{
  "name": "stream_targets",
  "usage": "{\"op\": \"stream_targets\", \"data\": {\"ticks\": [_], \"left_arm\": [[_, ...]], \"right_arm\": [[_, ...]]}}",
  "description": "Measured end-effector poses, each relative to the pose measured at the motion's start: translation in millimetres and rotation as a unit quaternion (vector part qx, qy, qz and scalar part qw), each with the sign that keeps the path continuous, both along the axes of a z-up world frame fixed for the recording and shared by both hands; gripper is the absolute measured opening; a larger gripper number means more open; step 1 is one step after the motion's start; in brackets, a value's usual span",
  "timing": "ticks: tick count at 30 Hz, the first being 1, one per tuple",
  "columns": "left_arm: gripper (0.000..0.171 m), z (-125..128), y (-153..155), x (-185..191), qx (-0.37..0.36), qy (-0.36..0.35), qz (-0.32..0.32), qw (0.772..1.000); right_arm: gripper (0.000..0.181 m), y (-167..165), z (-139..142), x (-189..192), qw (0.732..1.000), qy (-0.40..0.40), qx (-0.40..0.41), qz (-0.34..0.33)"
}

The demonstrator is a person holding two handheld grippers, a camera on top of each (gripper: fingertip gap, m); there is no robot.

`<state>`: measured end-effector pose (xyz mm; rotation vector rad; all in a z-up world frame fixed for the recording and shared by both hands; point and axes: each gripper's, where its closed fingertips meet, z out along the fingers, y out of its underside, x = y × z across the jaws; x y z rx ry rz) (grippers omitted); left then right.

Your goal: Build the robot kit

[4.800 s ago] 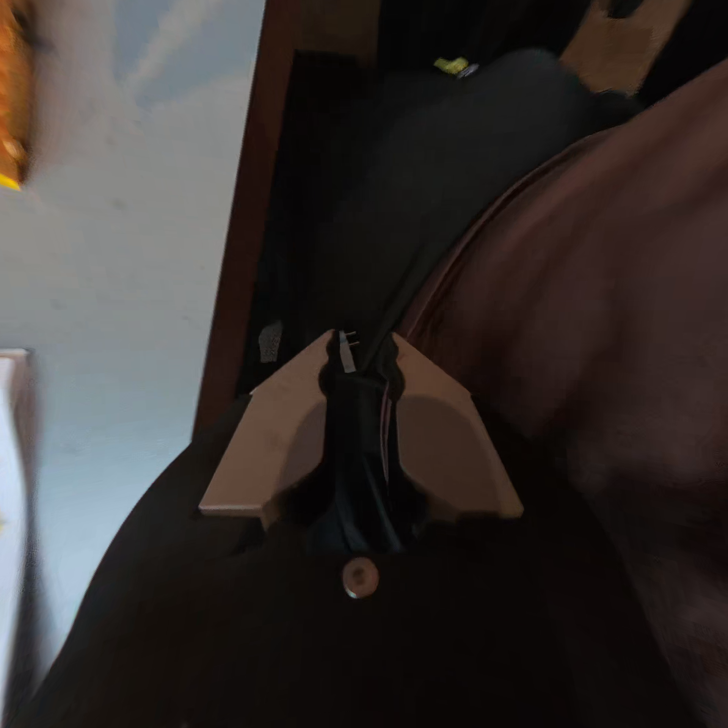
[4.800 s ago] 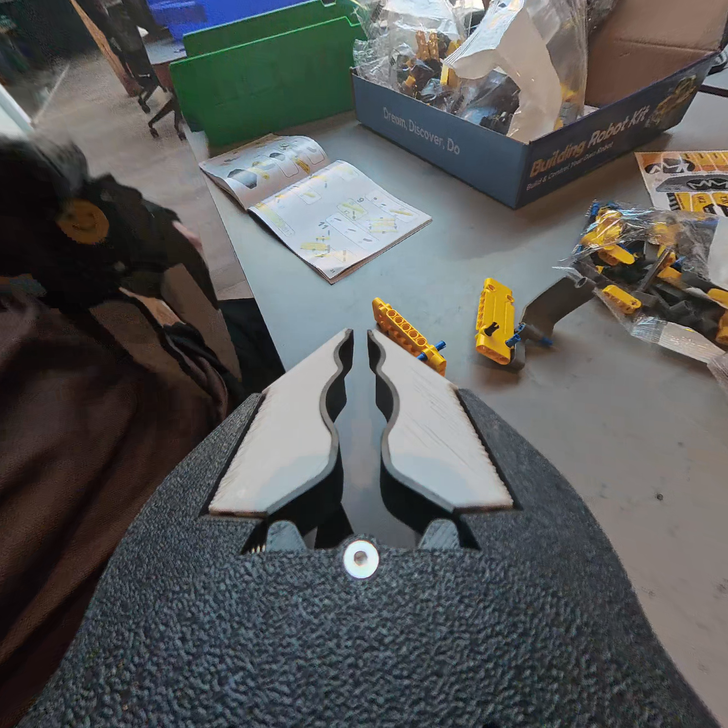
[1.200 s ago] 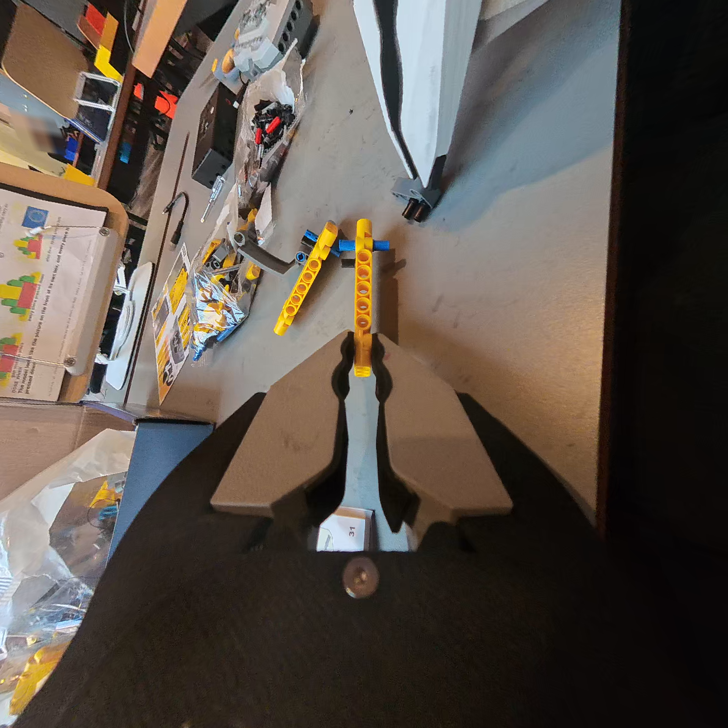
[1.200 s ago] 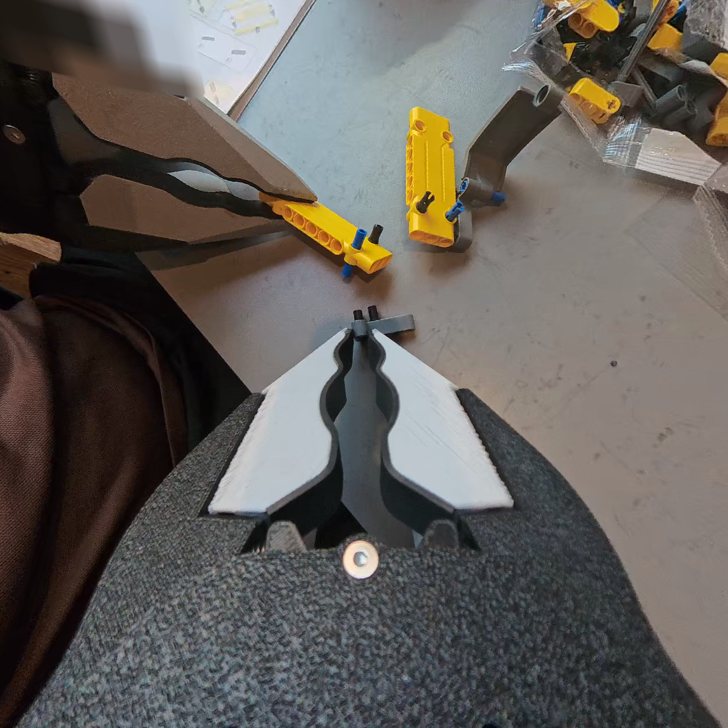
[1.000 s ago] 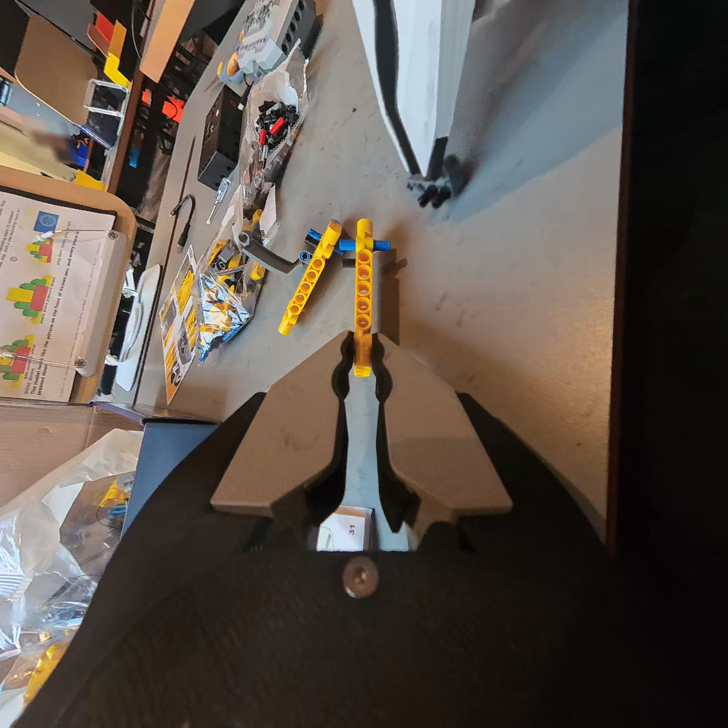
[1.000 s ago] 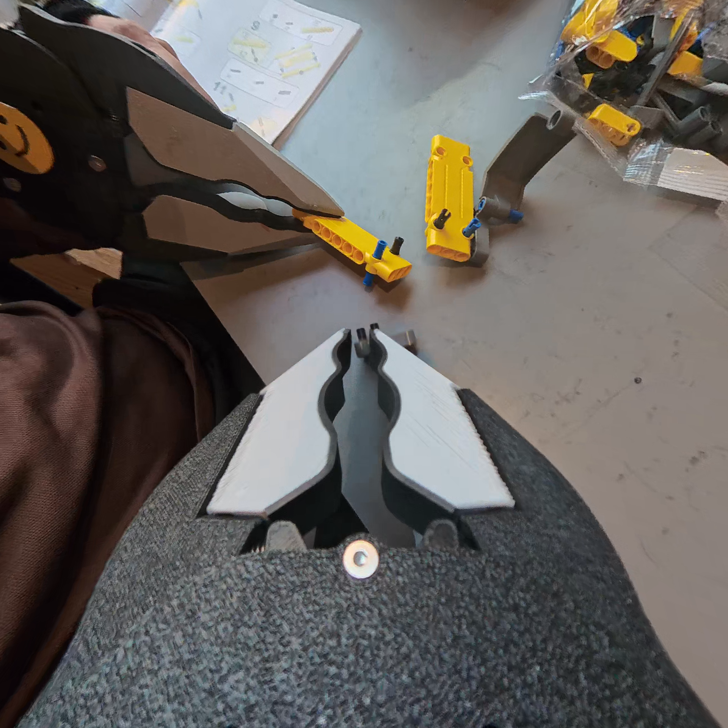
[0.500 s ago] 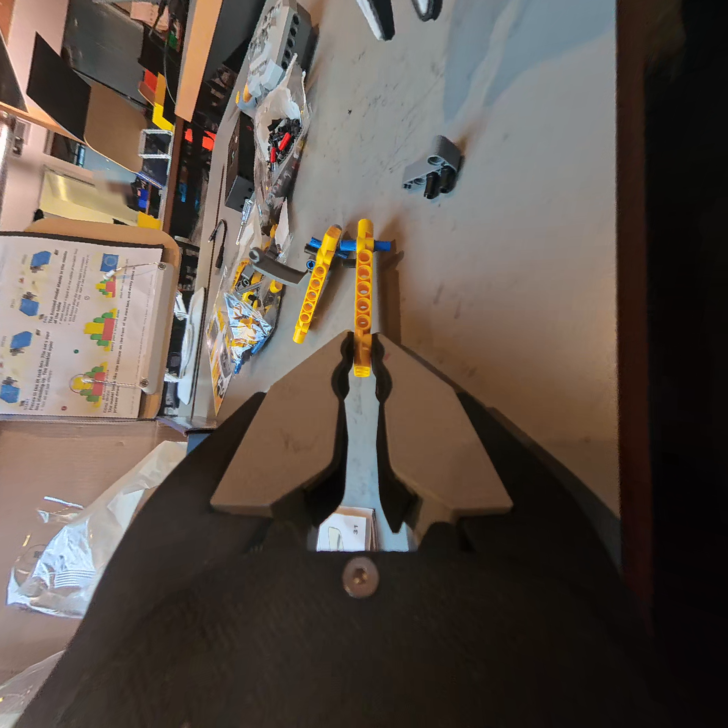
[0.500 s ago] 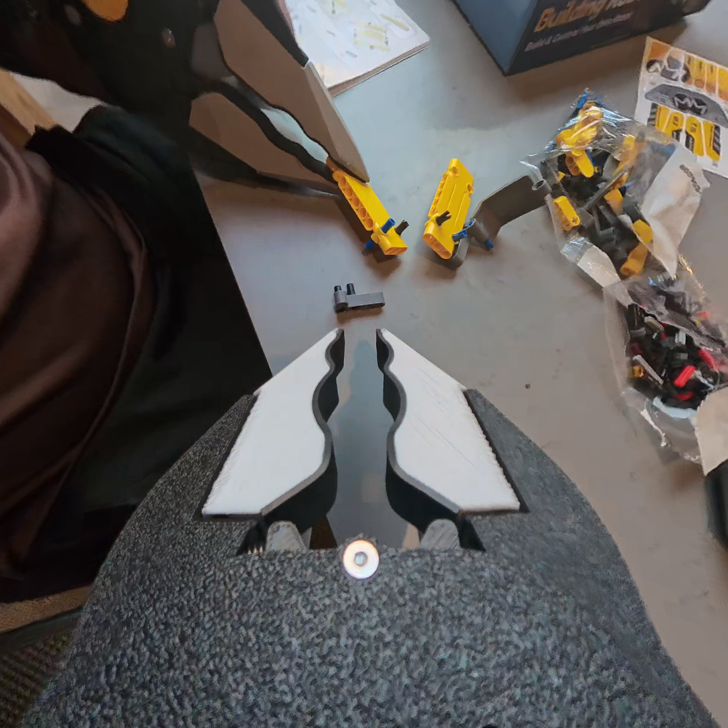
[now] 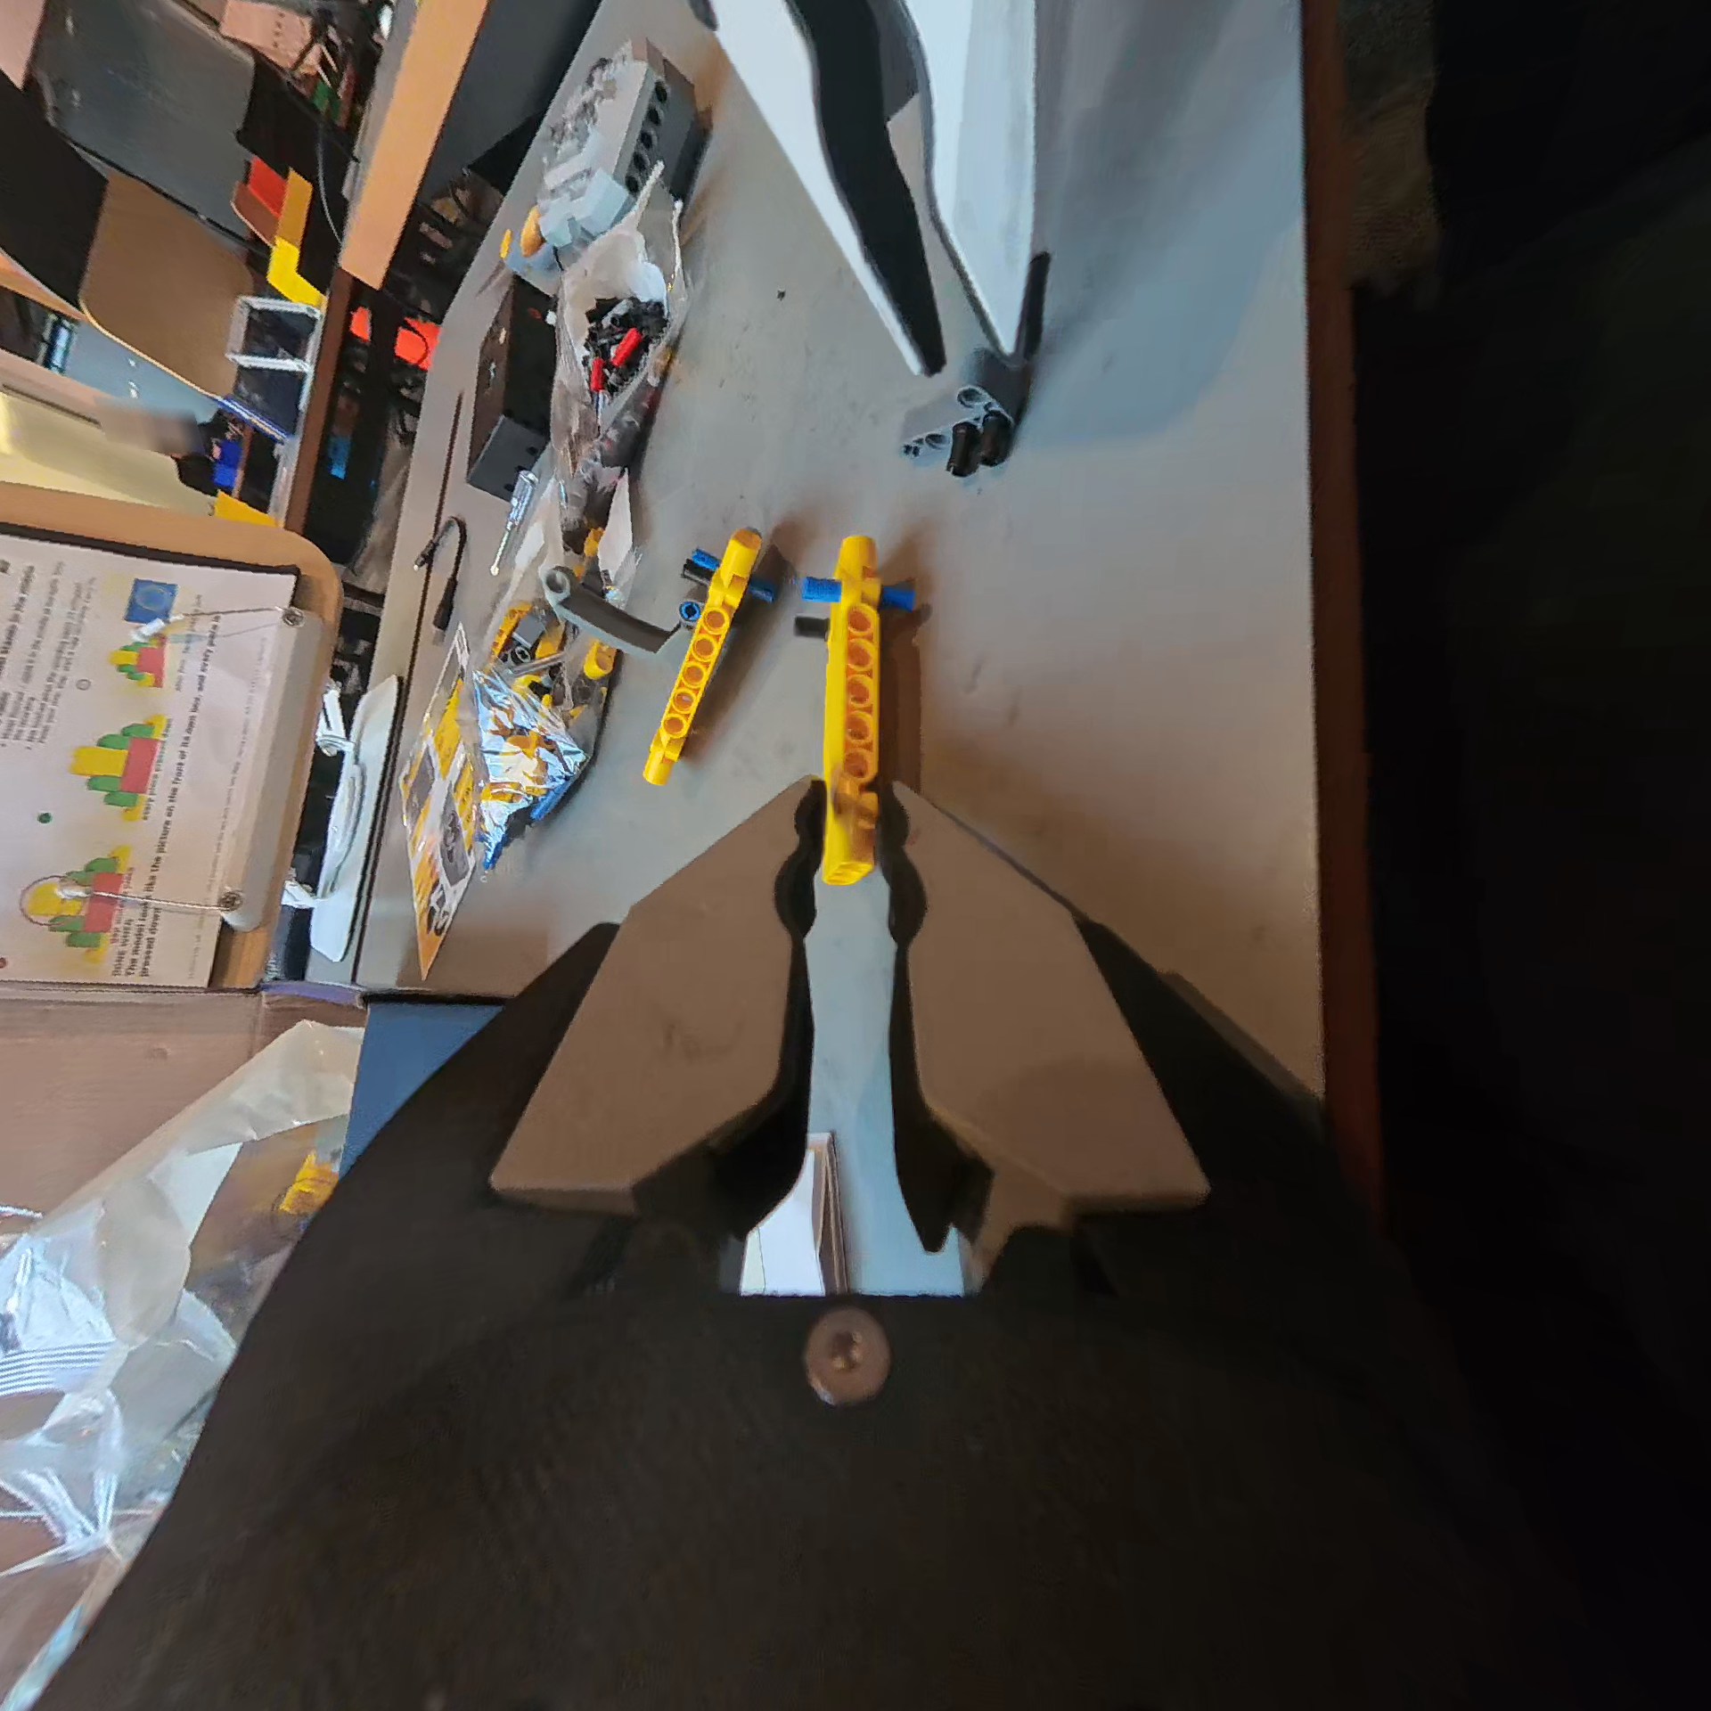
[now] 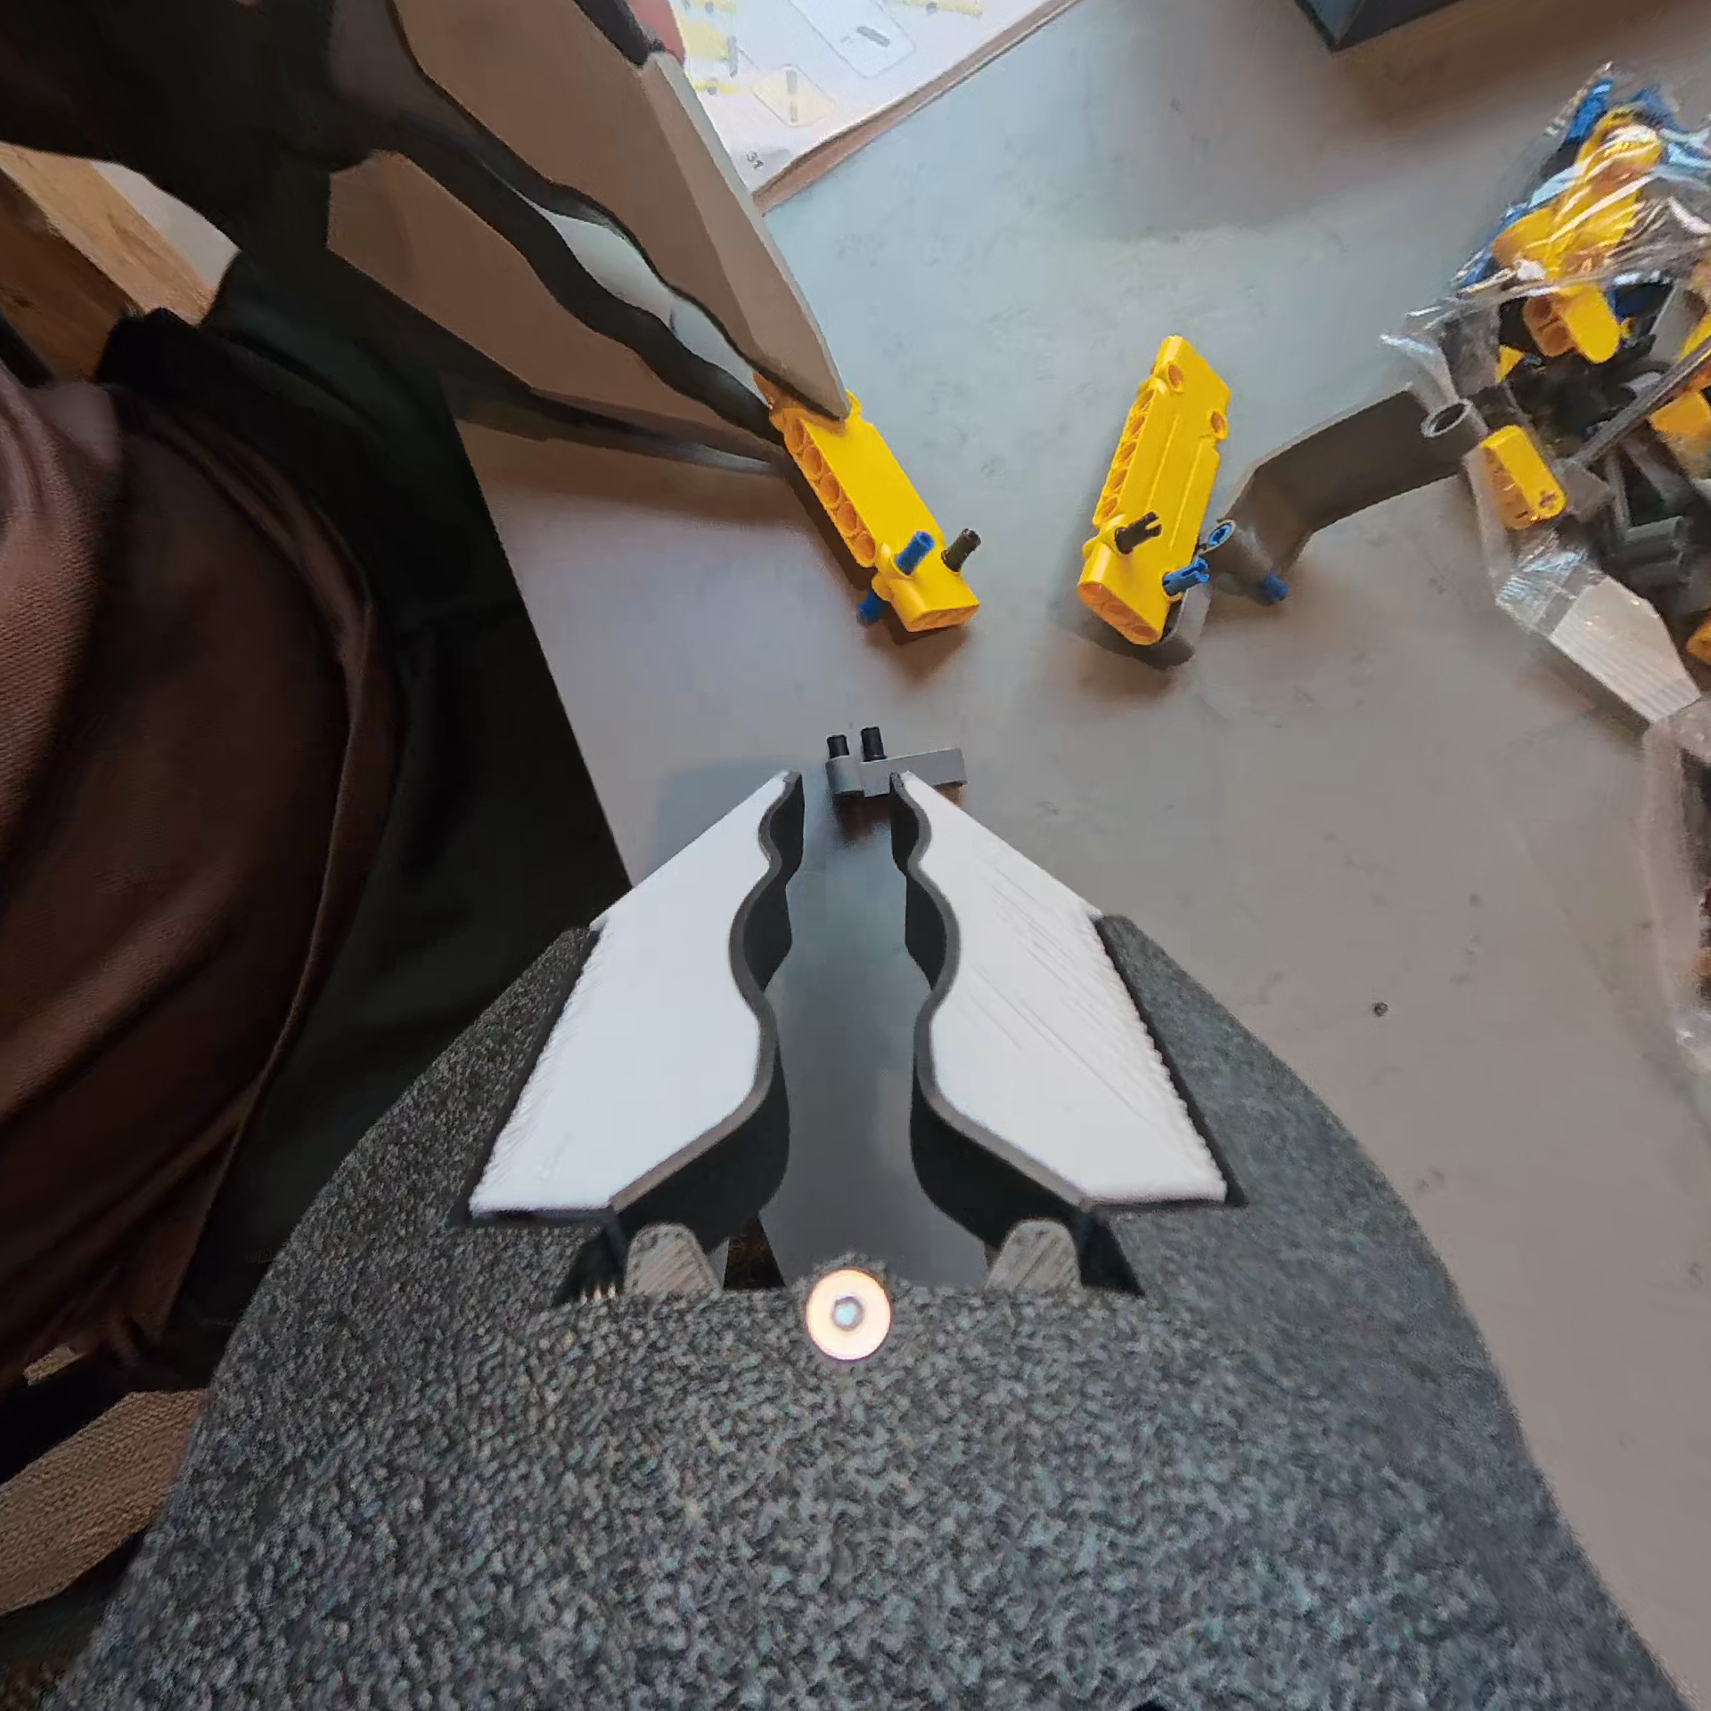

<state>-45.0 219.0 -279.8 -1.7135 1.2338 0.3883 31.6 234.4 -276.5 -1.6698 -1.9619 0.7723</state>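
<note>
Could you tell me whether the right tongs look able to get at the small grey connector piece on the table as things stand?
Probably yes: the right tongs are open with the grey connector right at their tips, nothing between.

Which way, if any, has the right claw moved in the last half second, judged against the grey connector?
Yes: the right claw advanced to the grey connector; its tips now reach it.

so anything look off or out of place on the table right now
Nothing looks damaged or spilled. The left gripper is shut on one yellow beam, and the small grey connector lies loose on the table at the open right gripper's tips. The parts bags are crumpled, their pieces still inside.
</note>
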Motion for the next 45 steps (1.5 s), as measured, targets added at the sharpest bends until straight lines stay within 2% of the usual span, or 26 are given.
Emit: {"op": "stream_targets", "data": {"ticks": [3,5,10,14,17,19,24,27,29,31,33,37,39,42,45], "left_arm": [[0.021,2,-3,-3,-0.007,-0.004,0.003,1.0],[0.029,5,-8,-2,-0.015,-0.014,-0.001,1.0],[0.042,11,-15,3,-0.025,-0.018,-0.005,1.0],[0.043,20,-15,29,-0.01,-0.019,-0.028,0.999],[0.043,16,-8,47,-0.002,-0.009,-0.04,0.999],[0.039,14,-4,55,0.005,-0.008,-0.046,0.999],[0.008,13,-2,63,0.016,-0.007,-0.054,0.998],[0.006,11,-3,62,0.027,0.003,-0.049,0.998],[0.005,12,0,58,0.033,0.0,-0.035,0.999],[0.005,16,2,55,0.034,-0.026,-0.02,0.999],[0.005,23,3,53,0.023,-0.086,-0.005,0.996],[0.005,42,-1,50,-0.001,-0.191,-0.005,0.982],[0.005,51,-7,54,0.008,-0.202,-0.045,0.978],[0.004,57,-18,61,0.051,-0.191,-0.116,0.973],[0.004,63,-24,64,0.064,-0.208,-0.145,0.965]], "right_arm": [[0.018,2,-5,-1,1.0,-0.002,-0.002,-0.006],[0.008,-2,-4,-3,1.0,0.005,-0.017,-0.004],[0.008,-1,0,-2,0.998,0.013,-0.061,-0.022],[0.008,-8,15,-6,0.987,0.033,-0.151,-0.038],[0.008,-16,22,-10,0.971,0.037,-0.23,-0.049],[0.008,-21,24,-12,0.959,0.036,-0.275,-0.052],[0.008,-32,23,-14,0.942,0.028,-0.332,-0.049],[0.008,-32,22,-17,0.938,0.029,-0.342,-0.056],[0.008,-29,23,-20,0.941,0.039,-0.33,-0.059],[0.01,-26,27,-23,0.955,0.061,-0.284,-0.052],[0.022,-21,37,-24,0.972,0.089,-0.212,-0.041],[0.024,-22,51,-22,0.991,0.129,-0.046,-0.003],[0.021,-26,55,-21,0.99,0.139,-0.001,0.01],[0.02,-37,66,-21,0.985,0.168,0.006,0.037],[0.02,-46,71,-19,0.982,0.177,0.019,0.062]]}}
